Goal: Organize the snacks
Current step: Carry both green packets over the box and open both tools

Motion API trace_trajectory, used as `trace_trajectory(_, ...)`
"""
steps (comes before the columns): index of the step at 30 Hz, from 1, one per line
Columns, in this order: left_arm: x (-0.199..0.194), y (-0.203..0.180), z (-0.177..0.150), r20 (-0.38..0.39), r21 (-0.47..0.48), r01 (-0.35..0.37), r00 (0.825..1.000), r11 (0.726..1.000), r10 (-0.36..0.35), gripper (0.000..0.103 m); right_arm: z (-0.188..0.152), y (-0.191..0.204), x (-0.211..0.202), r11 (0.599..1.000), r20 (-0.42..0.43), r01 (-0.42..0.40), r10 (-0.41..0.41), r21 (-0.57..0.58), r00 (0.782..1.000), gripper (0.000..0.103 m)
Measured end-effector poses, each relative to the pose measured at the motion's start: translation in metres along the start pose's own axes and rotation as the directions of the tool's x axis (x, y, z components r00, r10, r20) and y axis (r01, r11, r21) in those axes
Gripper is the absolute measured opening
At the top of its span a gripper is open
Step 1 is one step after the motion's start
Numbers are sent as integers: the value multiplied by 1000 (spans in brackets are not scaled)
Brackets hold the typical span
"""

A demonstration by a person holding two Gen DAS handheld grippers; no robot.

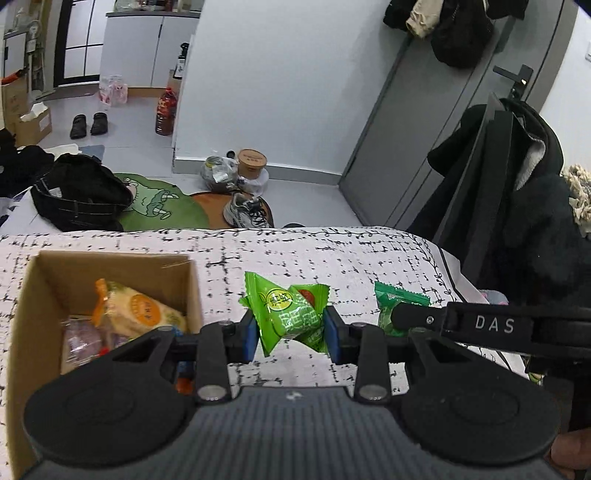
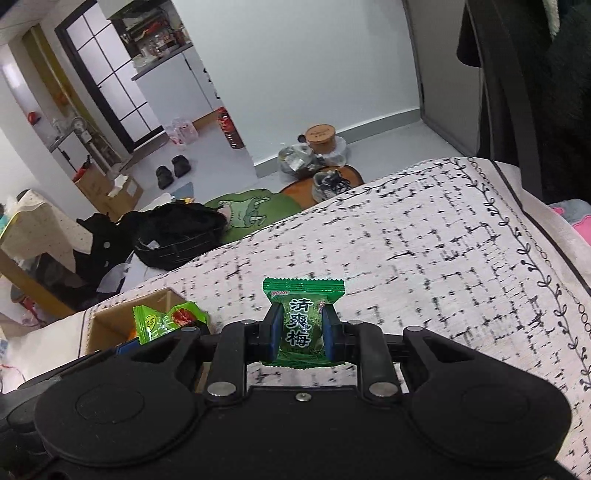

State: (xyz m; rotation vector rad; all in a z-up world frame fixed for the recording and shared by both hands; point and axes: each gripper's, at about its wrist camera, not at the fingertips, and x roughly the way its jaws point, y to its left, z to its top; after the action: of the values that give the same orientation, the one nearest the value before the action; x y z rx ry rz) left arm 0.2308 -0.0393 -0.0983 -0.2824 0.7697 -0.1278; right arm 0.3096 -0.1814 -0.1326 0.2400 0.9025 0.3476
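Open cardboard box, unobstructed above

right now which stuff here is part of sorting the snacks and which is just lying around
Part of the job:
- light green snack packet in the left gripper
- dark green plum candy in the right gripper
- cardboard box with snacks already inside

Just lying about:
- sneaker
- black slippers
- frog mat
- black bag

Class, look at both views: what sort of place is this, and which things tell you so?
Probably a lived-in home: shoes on the floor, coats hung over a door, and a tablecloth-covered table by a kitchen area.
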Motion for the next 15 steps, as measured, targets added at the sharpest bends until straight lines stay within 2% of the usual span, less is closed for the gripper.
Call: trace_trajectory(15,-25,46,-6,26,-66,-37,999,997,39,35,-20,47,-4,995,-26,-90,89,-46,996,22)
